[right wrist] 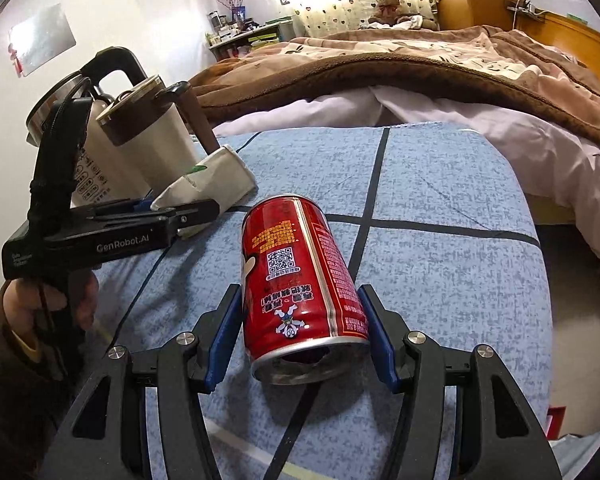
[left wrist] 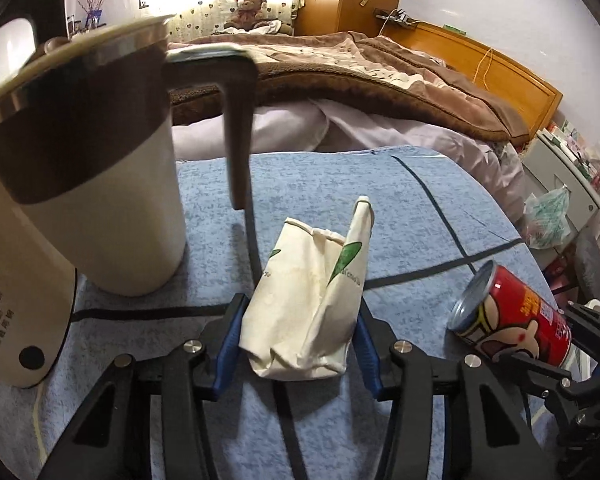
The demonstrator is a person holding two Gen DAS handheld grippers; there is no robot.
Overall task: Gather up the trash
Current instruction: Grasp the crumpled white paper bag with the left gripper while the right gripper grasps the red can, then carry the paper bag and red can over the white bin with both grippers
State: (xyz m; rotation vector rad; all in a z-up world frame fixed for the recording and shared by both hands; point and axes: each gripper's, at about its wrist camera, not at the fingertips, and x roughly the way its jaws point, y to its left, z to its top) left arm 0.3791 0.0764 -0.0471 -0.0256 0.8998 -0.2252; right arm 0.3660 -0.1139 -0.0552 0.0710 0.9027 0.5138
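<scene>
A crushed white paper cup (left wrist: 308, 308) with a green mark sits between the blue pads of my left gripper (left wrist: 300, 316), which is shut on it above the blue cloth. The cup also shows in the right wrist view (right wrist: 212, 184), held by the left gripper (right wrist: 168, 216). A red drink can (right wrist: 300, 284) lies on its side between the pads of my right gripper (right wrist: 300, 320); the pads sit at its sides and look closed on it. The can shows in the left wrist view (left wrist: 512, 316) at the right, with the right gripper (left wrist: 572, 336) behind it.
A cream and brown electric kettle (left wrist: 84, 184) stands at the left on the blue checked tablecloth (left wrist: 420, 240). A second steel kettle (right wrist: 60, 108) stands behind it. A bed with a brown blanket (left wrist: 380, 68) lies beyond the table. A plastic bag (left wrist: 548, 220) hangs at the right.
</scene>
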